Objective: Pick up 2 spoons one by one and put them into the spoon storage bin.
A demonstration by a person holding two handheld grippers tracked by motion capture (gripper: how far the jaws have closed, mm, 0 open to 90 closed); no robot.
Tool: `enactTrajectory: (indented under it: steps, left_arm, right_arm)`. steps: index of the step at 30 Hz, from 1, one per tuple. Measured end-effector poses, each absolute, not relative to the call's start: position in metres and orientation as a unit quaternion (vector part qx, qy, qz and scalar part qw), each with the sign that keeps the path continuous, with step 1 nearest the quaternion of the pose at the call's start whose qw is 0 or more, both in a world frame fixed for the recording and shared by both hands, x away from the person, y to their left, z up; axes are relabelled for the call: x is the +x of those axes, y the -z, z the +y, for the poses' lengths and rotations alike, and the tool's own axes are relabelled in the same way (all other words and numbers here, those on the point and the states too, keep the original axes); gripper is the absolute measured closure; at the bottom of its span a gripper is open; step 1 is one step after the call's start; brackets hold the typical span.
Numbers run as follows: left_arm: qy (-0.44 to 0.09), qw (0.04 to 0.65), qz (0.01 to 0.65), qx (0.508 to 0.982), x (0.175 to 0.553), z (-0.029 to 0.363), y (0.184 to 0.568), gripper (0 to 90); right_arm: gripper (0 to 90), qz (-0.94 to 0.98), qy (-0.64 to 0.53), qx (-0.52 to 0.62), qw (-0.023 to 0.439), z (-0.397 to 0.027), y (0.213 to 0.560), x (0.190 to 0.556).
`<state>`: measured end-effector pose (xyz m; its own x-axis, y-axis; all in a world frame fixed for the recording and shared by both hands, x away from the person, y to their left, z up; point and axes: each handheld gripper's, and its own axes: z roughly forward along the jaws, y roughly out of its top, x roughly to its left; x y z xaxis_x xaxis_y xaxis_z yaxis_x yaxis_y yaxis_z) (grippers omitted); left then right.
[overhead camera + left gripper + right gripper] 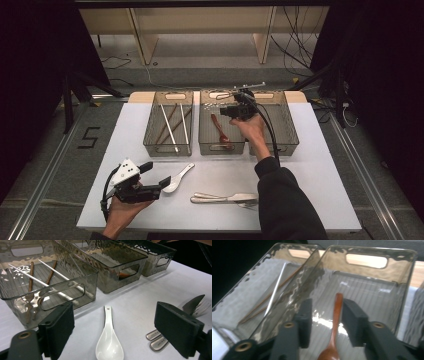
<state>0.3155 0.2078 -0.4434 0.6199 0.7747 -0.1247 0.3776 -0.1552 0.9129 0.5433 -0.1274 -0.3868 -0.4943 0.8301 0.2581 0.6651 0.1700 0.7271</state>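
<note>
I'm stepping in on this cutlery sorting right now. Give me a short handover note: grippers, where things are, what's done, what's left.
Right gripper: jaws open above the middle bin, with the brown wooden spoon lying in the bin between them, not pinched.
Left gripper: open, empty, low over the table, aimed at the white ceramic spoon.
Done: chopsticks lie in the left bin; wooden spoon is in the middle bin.
Left: white spoon, and the metal knife and fork on the table near the front edge. The right bin looks empty, likely theirs.

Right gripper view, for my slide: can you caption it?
Right gripper, jaws open, above the brown wooden spoon lying in the middle bin.
</note>
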Motion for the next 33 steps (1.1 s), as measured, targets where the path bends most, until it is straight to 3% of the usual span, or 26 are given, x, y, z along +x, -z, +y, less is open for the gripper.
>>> enactTrajectory:
  steps: [7,18,33]
  left_arm:
    - [-0.192,0.516,0.392,0.737,0.316,0.208,0.444,15.9]
    - [-0.191,0.506,0.399,0.741,0.317,0.207,0.445,15.9]
    - [-0.164,0.477,0.420,0.755,0.326,0.203,0.450,15.9]
  right_arm:
    - [46.7,0.781,-0.407,0.465,0.094,-0.127,0.378,0.525]
    - [38.3,0.790,-0.424,0.432,0.098,-0.147,0.361,0.479]
    - [35.9,0.791,-0.443,0.412,0.095,-0.180,0.373,0.422]
